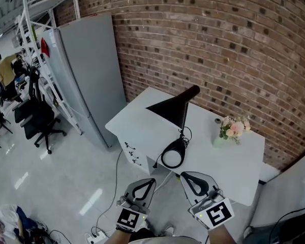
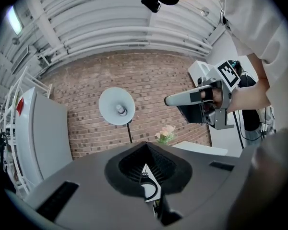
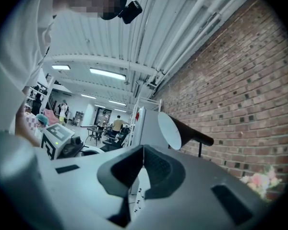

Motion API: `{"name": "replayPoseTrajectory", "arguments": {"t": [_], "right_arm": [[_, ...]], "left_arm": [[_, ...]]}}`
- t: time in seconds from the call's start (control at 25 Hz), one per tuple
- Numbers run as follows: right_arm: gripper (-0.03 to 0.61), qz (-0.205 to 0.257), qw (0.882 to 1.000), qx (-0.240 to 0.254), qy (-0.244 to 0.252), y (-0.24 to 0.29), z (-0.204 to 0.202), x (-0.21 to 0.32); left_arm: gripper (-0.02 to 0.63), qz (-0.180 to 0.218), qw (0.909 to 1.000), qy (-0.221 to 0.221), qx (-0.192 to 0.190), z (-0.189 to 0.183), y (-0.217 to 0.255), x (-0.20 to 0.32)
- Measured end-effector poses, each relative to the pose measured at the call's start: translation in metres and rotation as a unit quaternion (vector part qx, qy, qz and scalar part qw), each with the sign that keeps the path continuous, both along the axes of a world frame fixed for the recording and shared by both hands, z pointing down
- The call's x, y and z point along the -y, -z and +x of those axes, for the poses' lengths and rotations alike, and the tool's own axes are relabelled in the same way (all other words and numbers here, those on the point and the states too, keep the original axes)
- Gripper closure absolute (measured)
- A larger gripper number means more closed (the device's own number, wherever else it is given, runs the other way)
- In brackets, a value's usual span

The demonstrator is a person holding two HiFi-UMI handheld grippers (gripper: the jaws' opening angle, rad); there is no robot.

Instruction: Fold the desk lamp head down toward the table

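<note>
Now, I hold left hand-held gripper [image 1: 152, 180] and right hand-held gripper [image 1: 183, 175] pressed together, nothing pinched, near worktop [image 1: 234, 161] edge, desk lamp head [image 1: 168, 108] raised above round base [image 1: 173, 157].

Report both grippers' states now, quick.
Left gripper: closed, jaw tips together, holding nothing.
Right gripper: closed, jaw tips together, holding nothing.

A black lamp [image 1: 171, 109] is standing on a white table [image 1: 138, 129] with pink flowers [image 1: 235, 127], a red brick wall [image 1: 218, 34] showing behind.
</note>
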State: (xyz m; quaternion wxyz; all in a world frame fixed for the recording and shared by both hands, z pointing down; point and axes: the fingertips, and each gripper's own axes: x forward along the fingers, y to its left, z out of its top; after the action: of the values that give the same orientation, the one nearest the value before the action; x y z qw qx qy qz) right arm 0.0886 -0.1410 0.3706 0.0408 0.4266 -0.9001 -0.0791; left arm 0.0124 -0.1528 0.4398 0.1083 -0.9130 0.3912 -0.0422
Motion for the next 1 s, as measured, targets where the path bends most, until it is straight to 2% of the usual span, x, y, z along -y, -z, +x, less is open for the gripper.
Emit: {"name": "replayPoseTrajectory", "arguments": {"t": [0.32,0.44,0.56,0.8,1.0], "right_arm": [[0.56,0.021,1.0,-0.002,-0.01,0.024,-0.012,0.033],[0.491,0.027,0.999,0.004,-0.02,0.037,-0.012,0.043],[0.488,0.05,0.998,-0.016,-0.026,0.049,-0.013,0.054],[0.464,0.058,0.997,-0.012,-0.059,0.069,-0.015,0.077],[0.431,0.079,0.995,-0.03,-0.058,0.081,-0.018,0.091]], "left_arm": [[0.611,0.004,0.9998,-0.019,-0.01,0.0,0.008,0.032],[0.611,0.002,0.9997,-0.024,-0.01,0.0,0.009,0.039],[0.611,0.0,0.9995,-0.029,-0.009,0.0,0.009,0.045],[0.611,0.002,0.9992,-0.038,-0.007,-0.004,0.015,0.055],[0.611,0.009,0.9993,-0.036,-0.009,-0.01,0.02,0.066]]}}
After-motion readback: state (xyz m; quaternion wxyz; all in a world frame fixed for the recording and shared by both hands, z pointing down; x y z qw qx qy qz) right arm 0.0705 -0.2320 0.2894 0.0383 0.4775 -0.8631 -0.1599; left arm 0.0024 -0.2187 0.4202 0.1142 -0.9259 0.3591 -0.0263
